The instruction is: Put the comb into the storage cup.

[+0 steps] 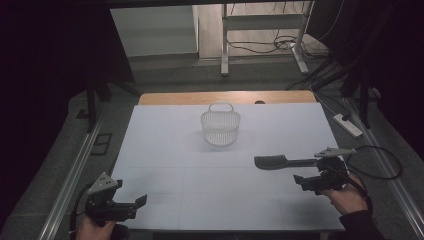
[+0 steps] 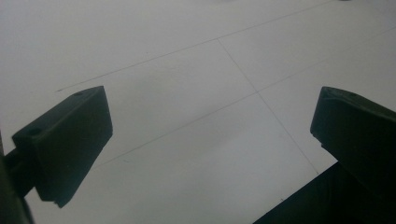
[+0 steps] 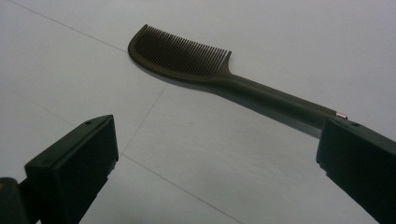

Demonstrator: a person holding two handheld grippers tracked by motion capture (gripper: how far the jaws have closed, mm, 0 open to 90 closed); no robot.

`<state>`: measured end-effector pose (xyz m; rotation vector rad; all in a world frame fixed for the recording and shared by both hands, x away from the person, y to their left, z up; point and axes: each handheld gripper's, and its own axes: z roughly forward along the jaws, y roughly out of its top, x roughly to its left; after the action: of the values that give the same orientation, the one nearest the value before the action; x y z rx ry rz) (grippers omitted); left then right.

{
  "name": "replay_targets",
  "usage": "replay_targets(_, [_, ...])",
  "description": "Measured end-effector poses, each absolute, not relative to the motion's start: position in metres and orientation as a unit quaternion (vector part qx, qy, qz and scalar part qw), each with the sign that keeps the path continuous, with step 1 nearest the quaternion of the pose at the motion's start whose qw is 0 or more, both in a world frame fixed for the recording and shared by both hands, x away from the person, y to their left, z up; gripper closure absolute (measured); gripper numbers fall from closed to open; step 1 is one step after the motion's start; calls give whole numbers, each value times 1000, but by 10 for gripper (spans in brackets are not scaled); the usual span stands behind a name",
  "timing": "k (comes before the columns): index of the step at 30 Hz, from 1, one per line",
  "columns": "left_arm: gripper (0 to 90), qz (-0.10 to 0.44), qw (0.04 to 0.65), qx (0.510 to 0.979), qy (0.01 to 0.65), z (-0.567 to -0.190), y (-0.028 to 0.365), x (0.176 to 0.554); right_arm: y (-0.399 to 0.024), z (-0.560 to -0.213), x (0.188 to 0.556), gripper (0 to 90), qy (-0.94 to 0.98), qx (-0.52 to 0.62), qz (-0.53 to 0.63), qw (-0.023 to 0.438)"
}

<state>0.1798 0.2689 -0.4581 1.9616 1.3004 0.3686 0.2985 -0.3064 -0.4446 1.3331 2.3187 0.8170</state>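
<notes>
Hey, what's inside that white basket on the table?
Nothing shows through the basket's mesh walls or its open top; it looks empty. Its floor is too dim to rule out something small or flat.

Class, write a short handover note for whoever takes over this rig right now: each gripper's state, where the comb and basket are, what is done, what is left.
Left gripper: open, holding nothing, over the near left of the table.
Right gripper: open, holding nothing, just short of the comb.
Comb: flat on the table, near right, handle toward the right gripper, untouched.
Basket: upright, far centre; it looks empty.
Done: nothing yet.
Left: probably grip the comb by its handle and put it in the basket.
</notes>
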Motion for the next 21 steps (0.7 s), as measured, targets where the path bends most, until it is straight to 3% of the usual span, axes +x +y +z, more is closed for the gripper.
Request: replay_targets(21, [1, 134, 371, 767, 506, -459, 270, 182, -308, -445, 325, 0, 814, 486, 264, 175])
